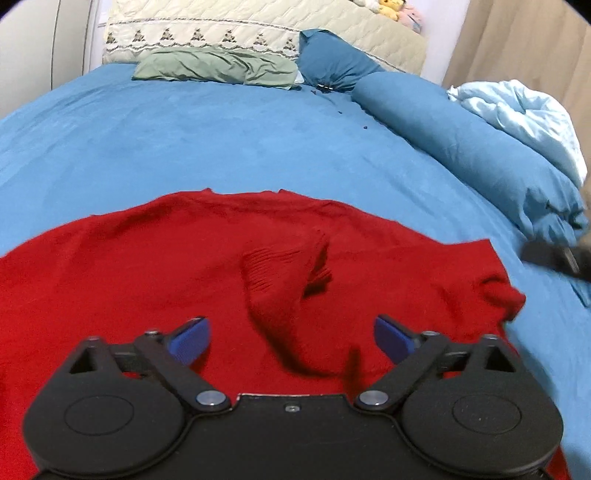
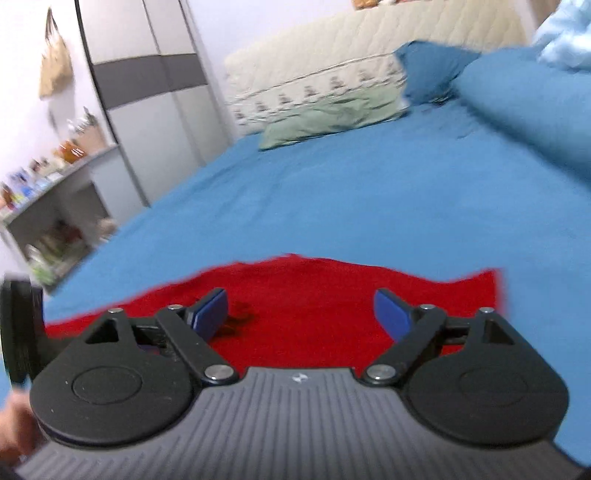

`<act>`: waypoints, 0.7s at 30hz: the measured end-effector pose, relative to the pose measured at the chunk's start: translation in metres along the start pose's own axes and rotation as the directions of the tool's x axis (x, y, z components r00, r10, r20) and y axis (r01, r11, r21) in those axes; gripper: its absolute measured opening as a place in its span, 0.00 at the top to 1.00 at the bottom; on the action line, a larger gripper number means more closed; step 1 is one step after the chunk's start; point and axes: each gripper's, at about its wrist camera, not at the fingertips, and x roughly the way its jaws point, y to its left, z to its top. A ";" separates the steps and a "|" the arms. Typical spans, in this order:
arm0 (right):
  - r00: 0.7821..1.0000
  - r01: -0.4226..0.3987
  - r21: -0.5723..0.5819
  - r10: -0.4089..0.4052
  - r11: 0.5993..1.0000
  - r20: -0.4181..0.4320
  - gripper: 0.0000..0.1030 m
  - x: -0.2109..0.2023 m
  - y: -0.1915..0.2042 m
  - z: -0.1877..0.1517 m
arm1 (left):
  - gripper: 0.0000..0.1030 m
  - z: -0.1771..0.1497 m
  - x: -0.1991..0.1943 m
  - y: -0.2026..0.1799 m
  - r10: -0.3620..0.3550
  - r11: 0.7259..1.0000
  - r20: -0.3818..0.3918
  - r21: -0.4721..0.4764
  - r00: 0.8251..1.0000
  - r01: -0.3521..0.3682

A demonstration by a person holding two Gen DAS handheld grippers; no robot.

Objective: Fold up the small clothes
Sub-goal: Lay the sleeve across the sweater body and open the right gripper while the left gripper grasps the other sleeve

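While the red sweater [image 1: 155, 258] lay spread on the blue bed sheet [image 1: 221, 140], a ribbed sleeve [image 1: 284, 288] was folded across its middle, running up from between the jaws of the left gripper [image 1: 291, 338]. Those jaws stood wide apart and held nothing, with red knit beneath both blue pads. From the right wrist view (blurred), the right gripper [image 2: 300, 314] also had its jaws wide and empty above the sweater, whose far edge lay just beyond them. Past the garment, ahead of the left jaws, sat a green pillow [image 1: 214, 68] and a blue pillow [image 1: 332, 61] against a quilted headboard [image 1: 258, 26]. To the right of those jaws lay a rolled blue duvet [image 1: 461, 136].
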 end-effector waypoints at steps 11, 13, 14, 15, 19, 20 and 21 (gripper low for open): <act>0.964 0.220 -0.053 -0.225 0.974 -0.144 0.01 -0.032 -0.051 -0.080 | 0.95 0.027 -0.002 0.000 0.095 0.993 0.116 -0.083 0.989 -0.086; 0.959 0.236 -0.071 -0.244 0.969 -0.143 0.01 -0.025 -0.046 -0.077 | 0.95 0.035 -0.031 0.010 0.148 0.987 0.212 -0.100 0.966 -0.129; 0.956 0.244 -0.083 -0.254 0.966 -0.144 0.01 -0.023 -0.044 -0.077 | 0.95 0.035 -0.043 0.017 0.178 0.981 0.247 -0.119 0.953 -0.152; 0.954 0.251 -0.095 -0.263 0.963 -0.143 0.01 -0.018 -0.041 -0.077 | 0.95 0.034 -0.054 0.028 0.211 0.973 0.274 -0.147 0.938 -0.176; 0.948 0.264 -0.141 -0.283 0.954 -0.144 0.01 -0.006 -0.028 -0.083 | 0.95 0.019 -0.059 0.068 0.251 0.961 0.220 -0.169 0.943 -0.217; 0.943 0.277 -0.156 -0.299 0.948 -0.144 0.02 -0.001 -0.024 -0.084 | 0.95 0.013 -0.055 0.074 0.255 0.959 0.200 -0.181 0.946 -0.220; 0.939 0.288 -0.169 -0.313 0.943 -0.144 0.02 0.005 -0.021 -0.083 | 0.94 0.007 -0.051 0.080 0.253 0.956 0.185 -0.196 0.950 -0.216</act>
